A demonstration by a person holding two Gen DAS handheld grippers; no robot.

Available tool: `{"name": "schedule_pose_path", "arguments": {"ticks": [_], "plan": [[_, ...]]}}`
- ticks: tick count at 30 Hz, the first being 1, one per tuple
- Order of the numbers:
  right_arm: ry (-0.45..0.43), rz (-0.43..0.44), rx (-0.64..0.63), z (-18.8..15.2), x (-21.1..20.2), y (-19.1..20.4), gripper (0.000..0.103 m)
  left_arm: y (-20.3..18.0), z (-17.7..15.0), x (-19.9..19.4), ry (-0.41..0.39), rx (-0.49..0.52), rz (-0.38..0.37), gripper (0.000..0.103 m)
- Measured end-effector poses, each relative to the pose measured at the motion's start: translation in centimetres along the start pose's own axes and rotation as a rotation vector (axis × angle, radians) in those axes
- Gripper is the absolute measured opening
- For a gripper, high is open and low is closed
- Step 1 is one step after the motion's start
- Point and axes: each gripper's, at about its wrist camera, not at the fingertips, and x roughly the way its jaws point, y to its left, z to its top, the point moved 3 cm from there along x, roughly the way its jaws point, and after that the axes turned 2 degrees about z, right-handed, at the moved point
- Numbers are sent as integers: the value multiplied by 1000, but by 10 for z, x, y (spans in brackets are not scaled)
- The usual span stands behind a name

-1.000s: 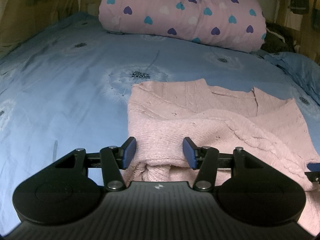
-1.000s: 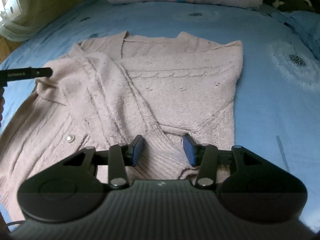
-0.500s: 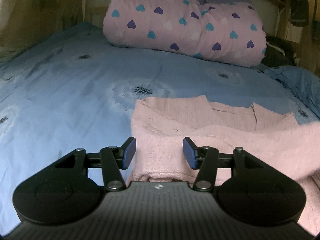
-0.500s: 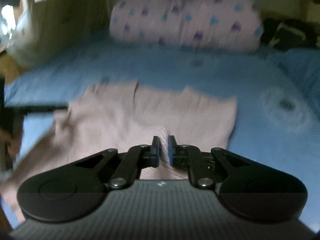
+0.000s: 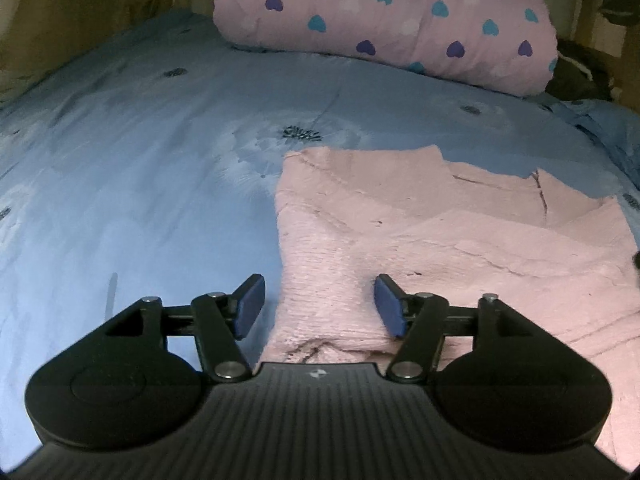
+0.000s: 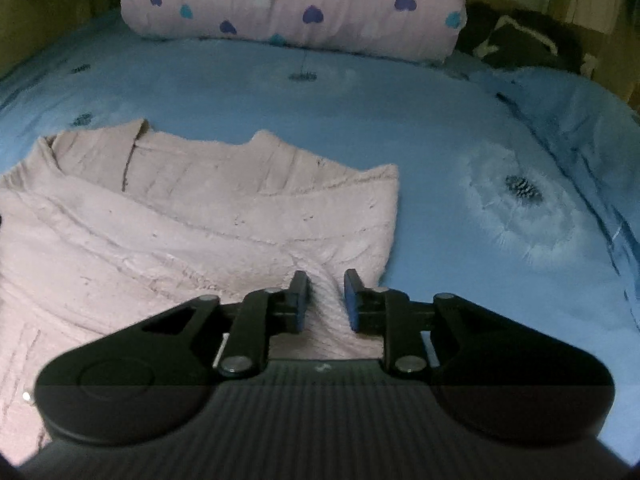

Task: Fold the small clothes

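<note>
My left tongs [image 5: 318, 306] hang spread wide over the near left corner of a pink cardigan [image 5: 440, 248] lying on the blue bed [image 5: 140, 184], sleeves apparently folded in; my right tongs [image 6: 326, 304], partly closed, pinch its hem; the lengthwise fold seems left to do

Blue bedsheet [image 5: 140, 168] w/ heart-print pink duvet roll [image 5: 384, 16] at head.

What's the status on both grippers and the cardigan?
Left gripper open, straddling the pink knit cardigan hem. Right gripper part-closed around a raised fold, grip unconfirmed. Cardigan partly folded on blue bedsheet. Nothing in the way.
</note>
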Motion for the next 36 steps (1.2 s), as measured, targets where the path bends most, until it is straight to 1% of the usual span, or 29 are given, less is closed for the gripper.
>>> {"name": "schedule_pose_path", "arguments": {"ticks": [2, 4, 6, 7, 8, 10, 12, 14, 15, 18, 21, 22, 24, 25, 27, 30, 36], "plan": [[-42, -17, 29, -1, -17, -7, 33, 2, 0, 2, 4, -14, 0, 69], [-89, -10, 66, -1, -34, -15, 33, 3, 0, 4, 5, -18, 2, 69], [-120, 38, 94, -5, -50, -16, 33, 3, -1, 4, 11, -27, 3, 70], [-117, 67, 98, -9, -54, -15, 33, 3, -1, 4, 12, -30, 2, 70], [-99, 93, 99, -13, -54, -12, 33, 2, -1, 3, 13, -26, 3, 70], [-48, 114, 103, -23, -44, -7, 33, 1, -1, -1, 7, -13, 5, 70], [-10, 99, 110, -39, -29, -1, 34, 1, -3, -5, 6, -3, 3, 70], [-68, 63, 108, -48, -25, 2, 36, 2, -4, -9, 10, 3, 0, 70], [-77, 59, 124, -49, -25, 2, 36, 2, -4, -13, 11, 8, -1, 70], [-90, 51, 189, -46, -40, 4, 37, 5, -4, -29, -4, 15, -1, 70], [-155, 60, 166, -47, -71, 11, 38, 10, -7, -44, 11, 1, -7, 71], [-164, 63, 155, -47, -80, 13, 41, 11, -8, -49, 20, -5, -8, 71], [-181, 79, 142, -52, -100, 18, 56, 13, -11, -62, 28, -4, -15, 73], [-186, 88, 138, -54, -109, 19, 58, 14, -14, -71, 28, 5, -20, 73], [-190, 111, 121, -60, -127, 24, 58, 15, -20, -89, 22, 26, -27, 77], [-180, 142, 101, -70, -149, 33, 58, 15, -33, -118, 12, 53, -39, 80], [-169, 211, 69, -94, -186, 57, 58, 16, -70, -165, 35, 59, -72, 81]]}}
